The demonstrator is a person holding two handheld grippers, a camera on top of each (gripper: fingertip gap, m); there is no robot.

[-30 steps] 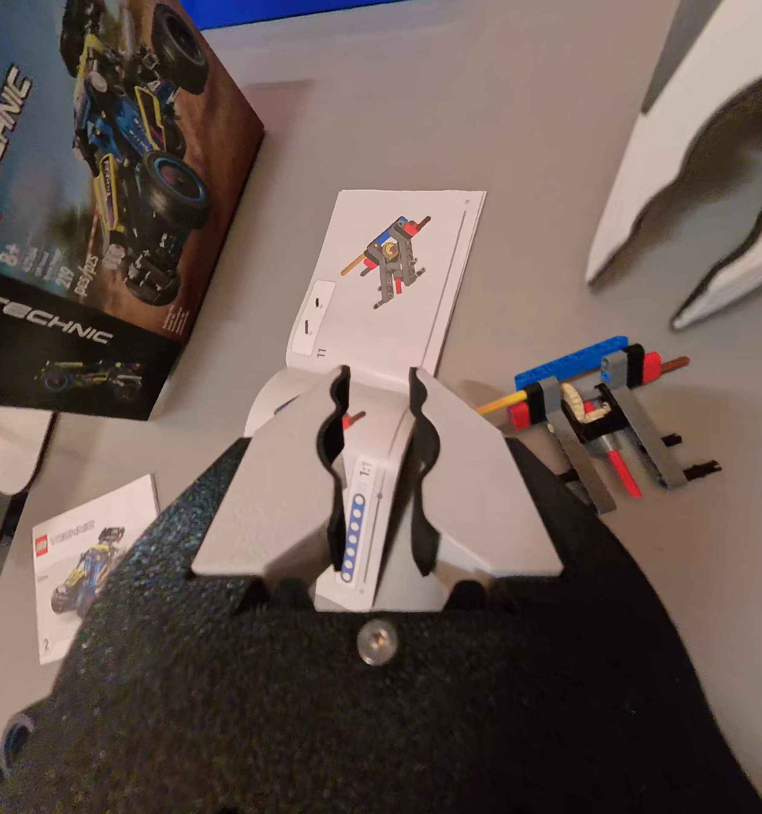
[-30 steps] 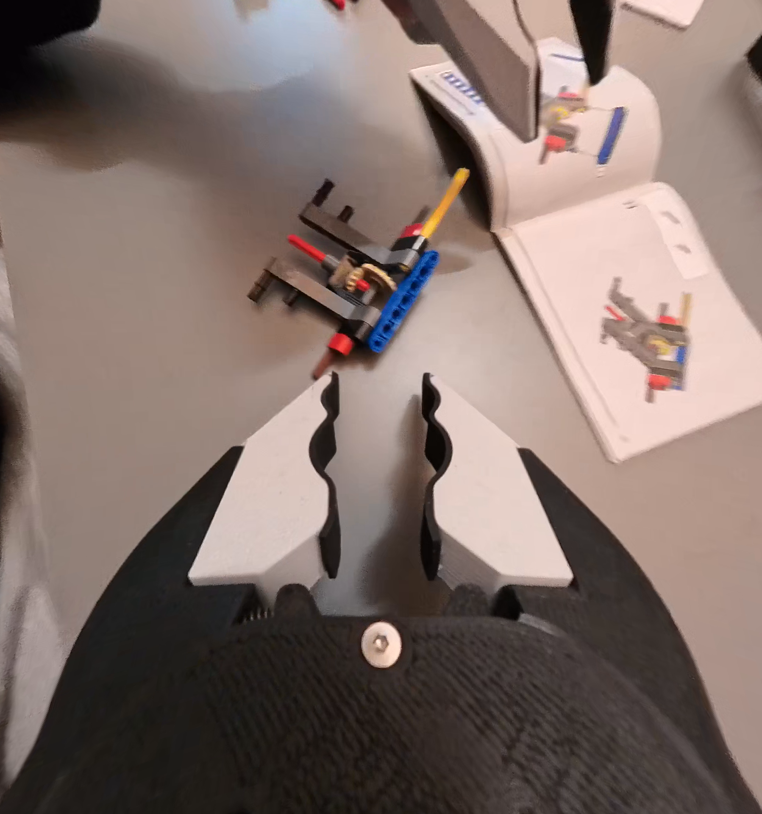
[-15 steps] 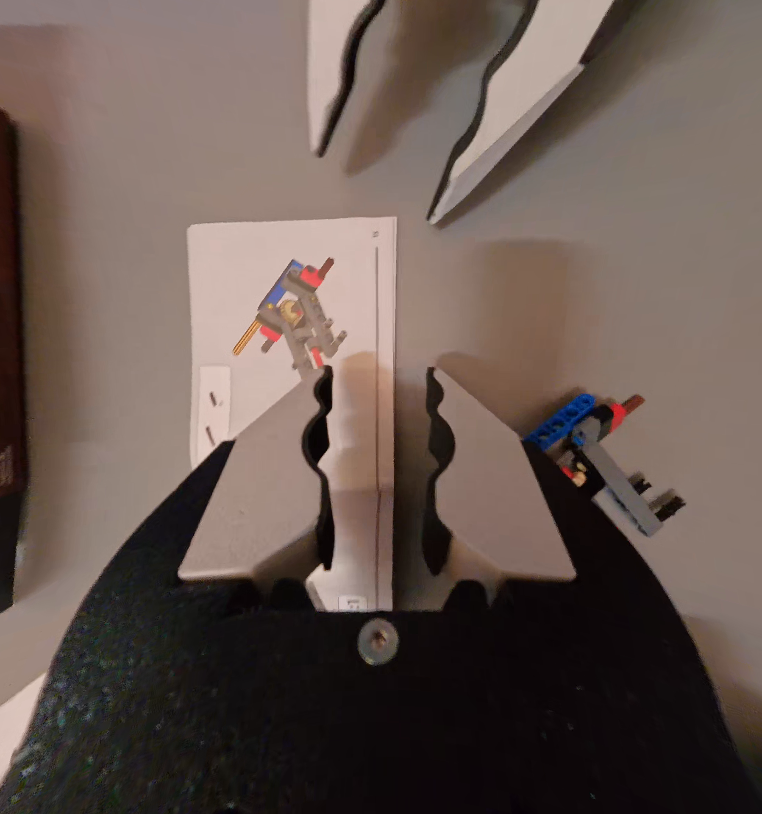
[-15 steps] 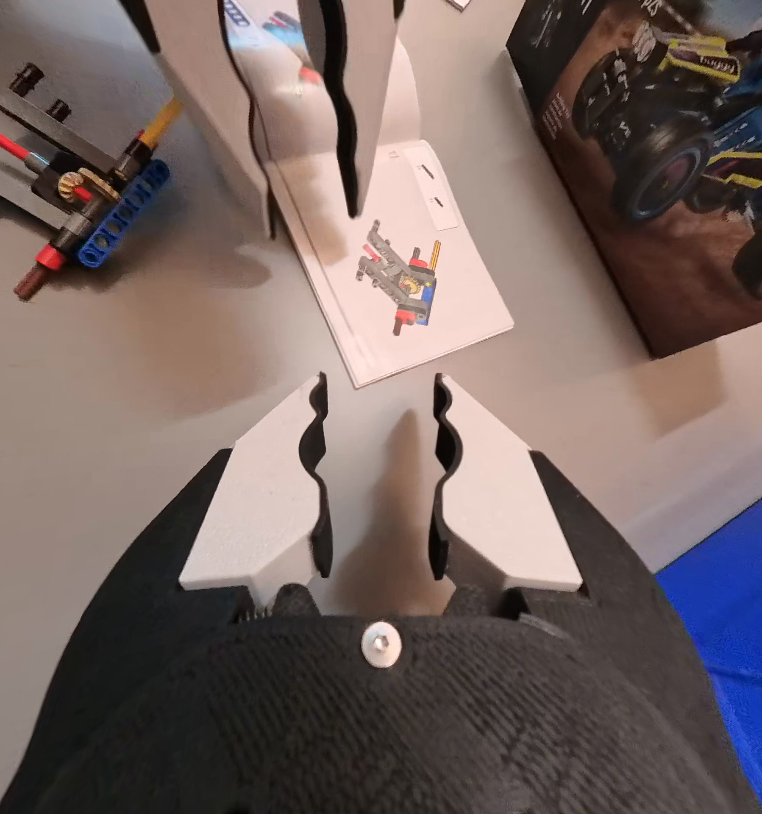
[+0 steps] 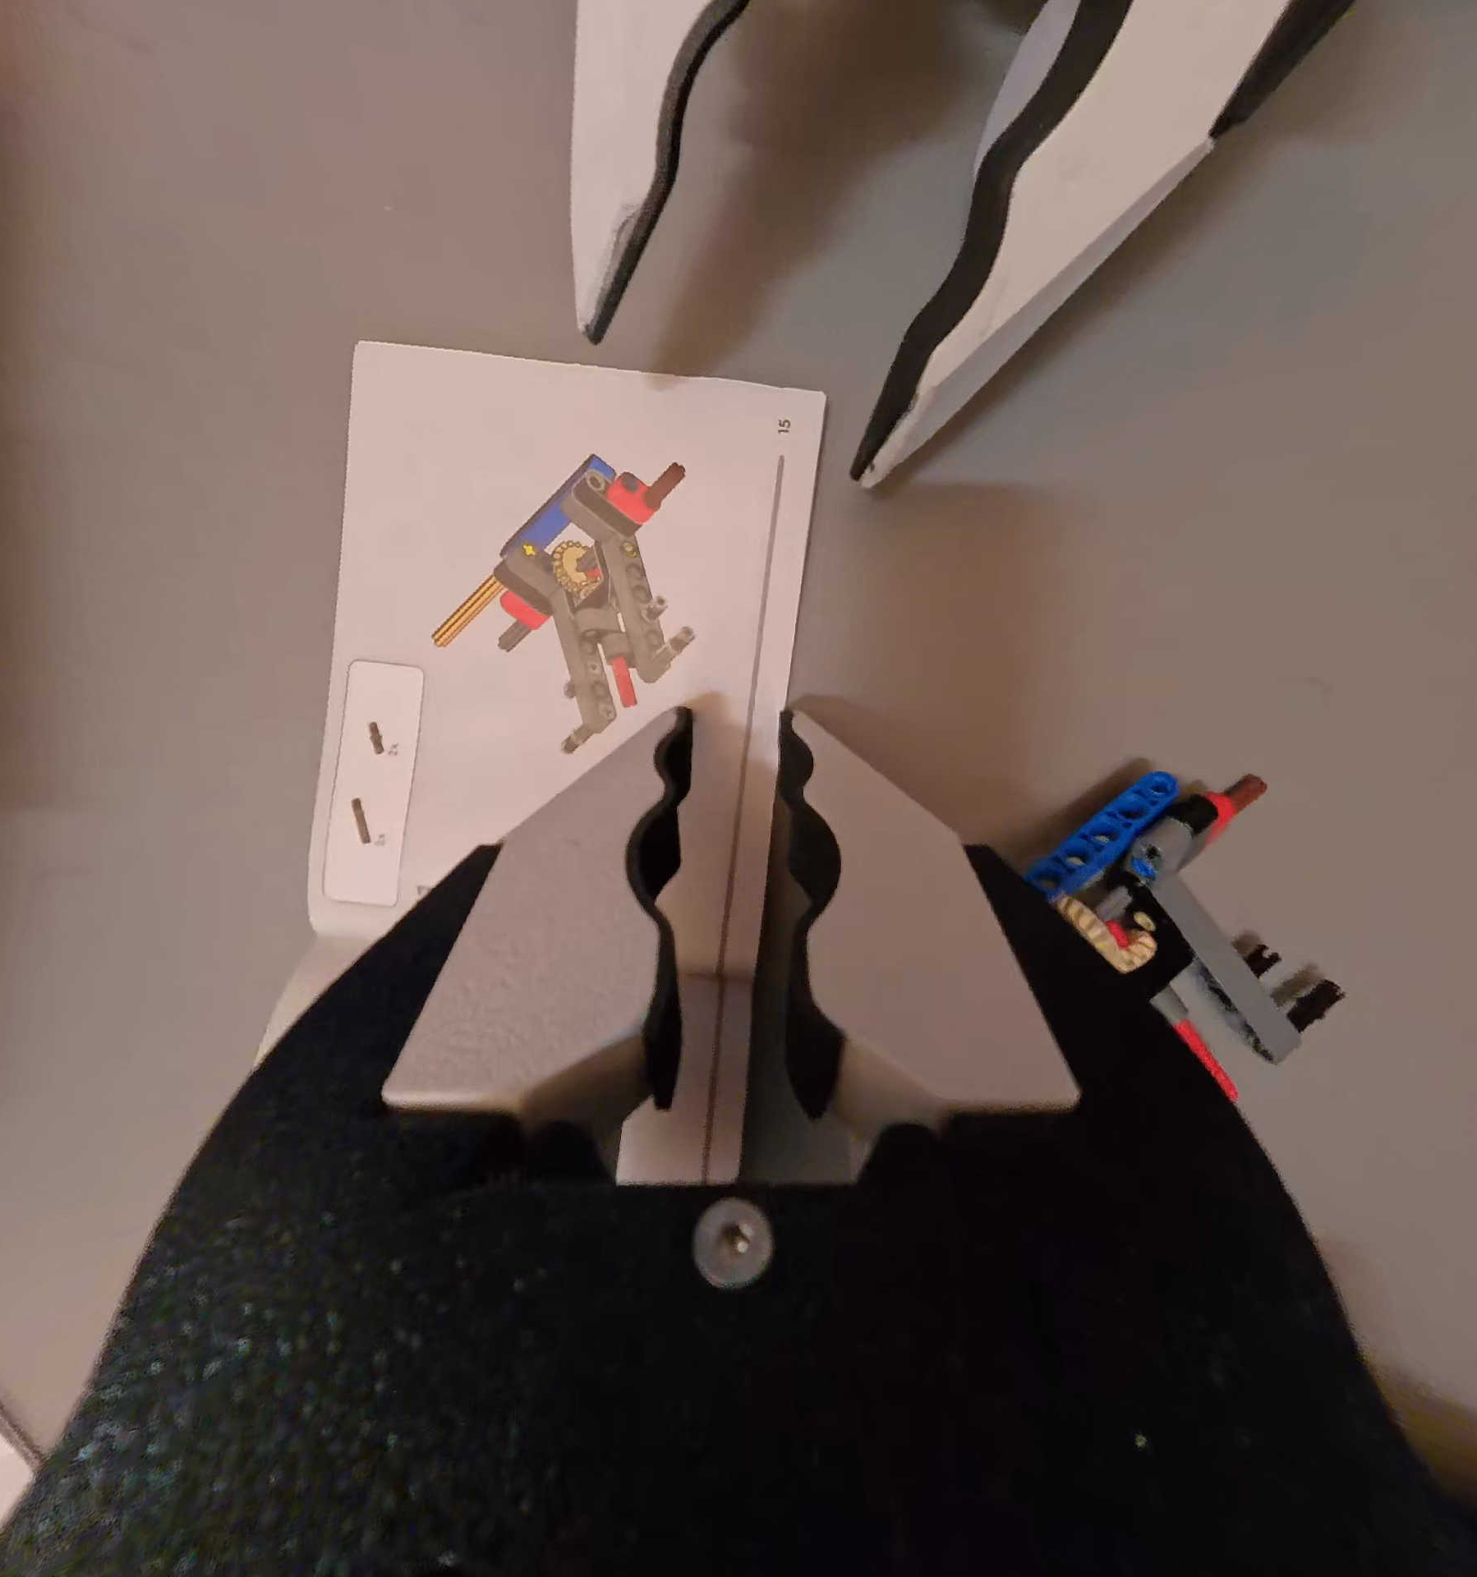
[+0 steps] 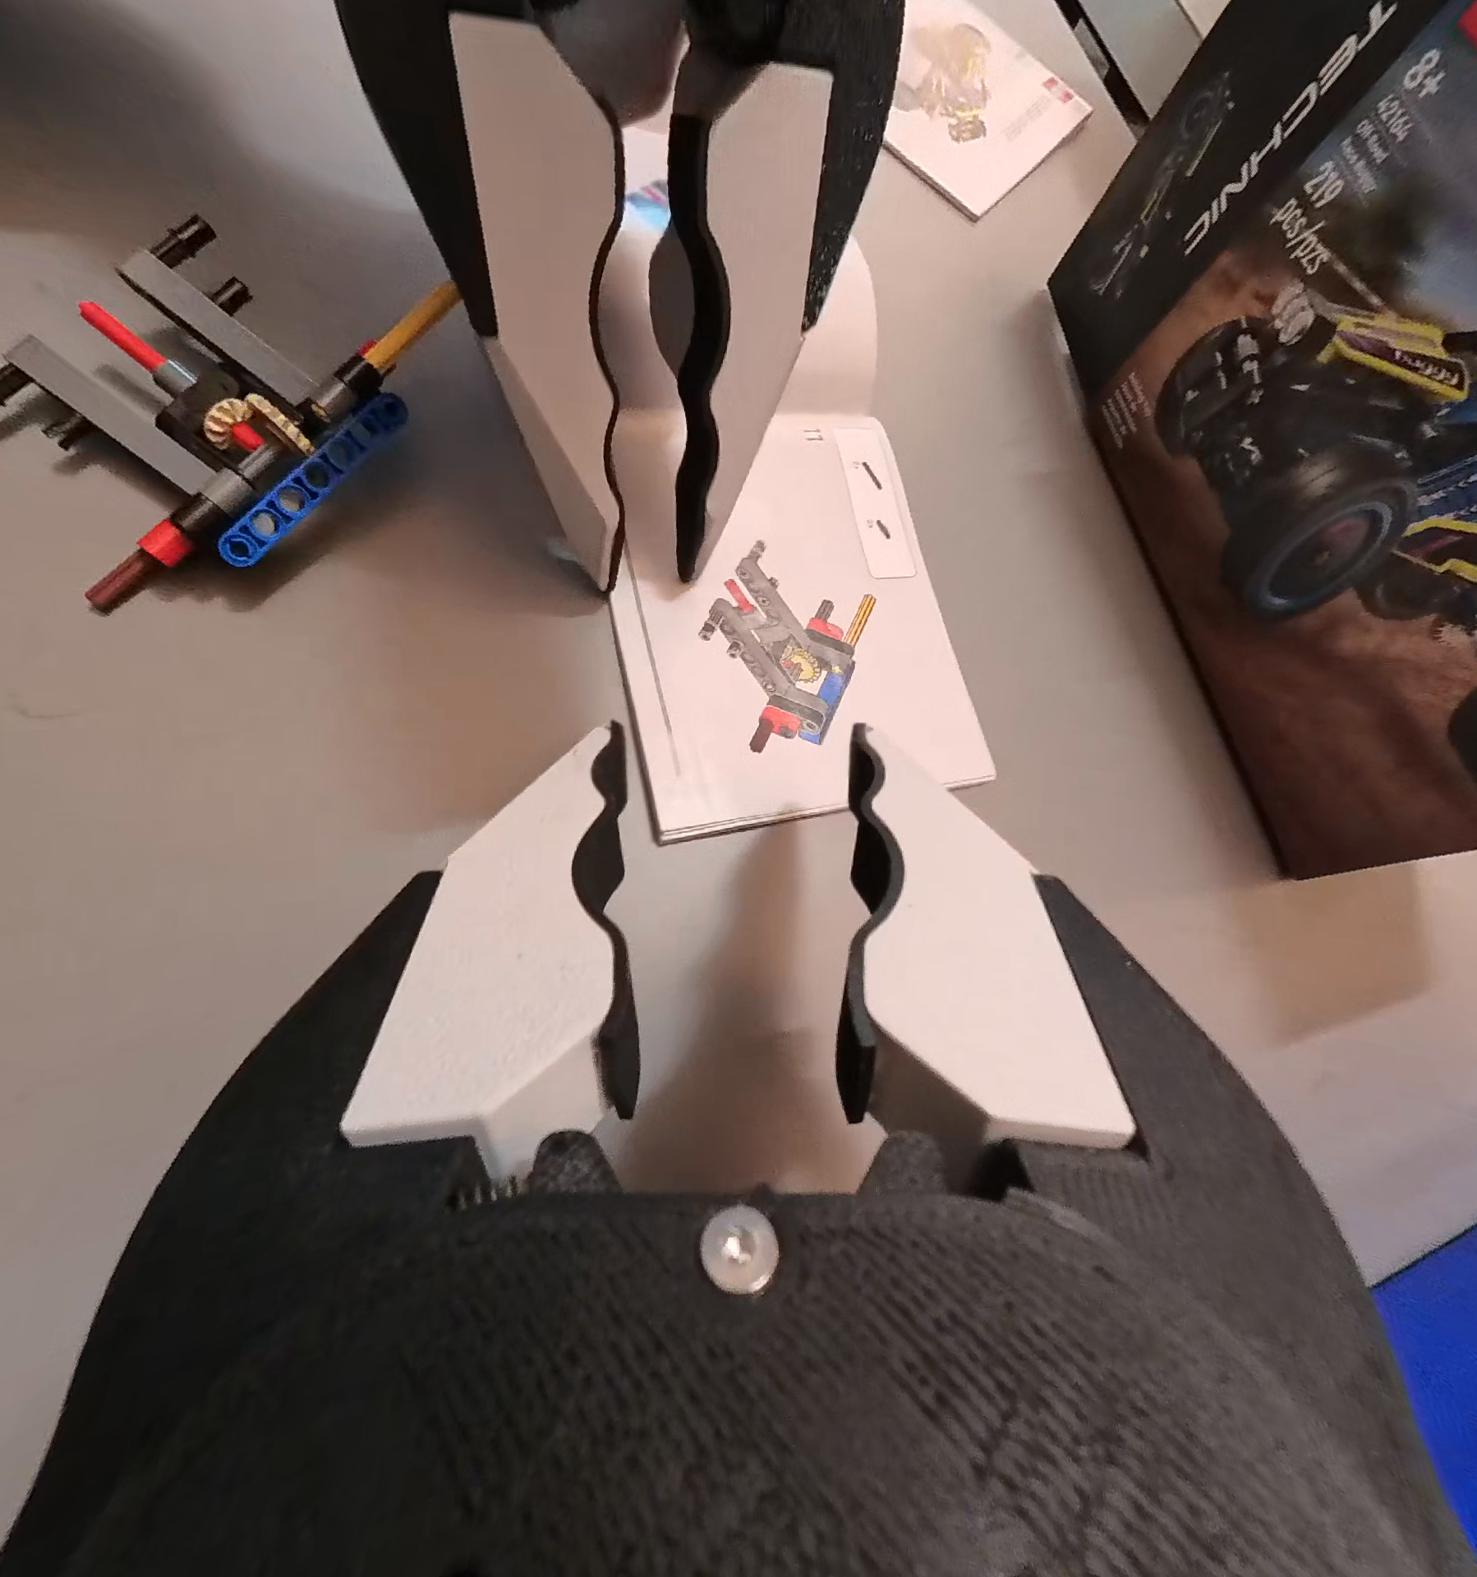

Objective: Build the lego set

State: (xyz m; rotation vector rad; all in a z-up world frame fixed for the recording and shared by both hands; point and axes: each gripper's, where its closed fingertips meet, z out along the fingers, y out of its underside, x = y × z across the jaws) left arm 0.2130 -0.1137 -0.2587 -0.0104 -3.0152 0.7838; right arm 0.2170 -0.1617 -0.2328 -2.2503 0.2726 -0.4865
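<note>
**Page held flat, model left unattended**

The left tongs stand tip-down on the open instruction booklet, near its inner margin, jaws parted by a narrow gap with nothing clasped between them. They appear to press the page flat, though actual contact is hard to confirm. The right tongs hover over the near edge of the same page, spread wide and empty.

The task's own thing, the partly built lego assembly, lies on the grey table, well apart from both tongs. It has a blue beam, grey arms, a tan gear and red and yellow axles. In the left wrist view it sits just beside the left tongs' body. The set's box stands on the other side of the booklet.

Risks, as I judge them:

- The pages behind the left tongs curl up in a hump. If the tips lift, the booklet may spring shut and lose the page.
- Tips dragged across the paper could crease or tear it, or slide the whole booklet.
- A sideways swing of the left tongs' body could knock the assembly. The long axles stick out and may shift or pull loose.
- No loose pins for this step are in view, so the next pick-up place is unknown.
</note>
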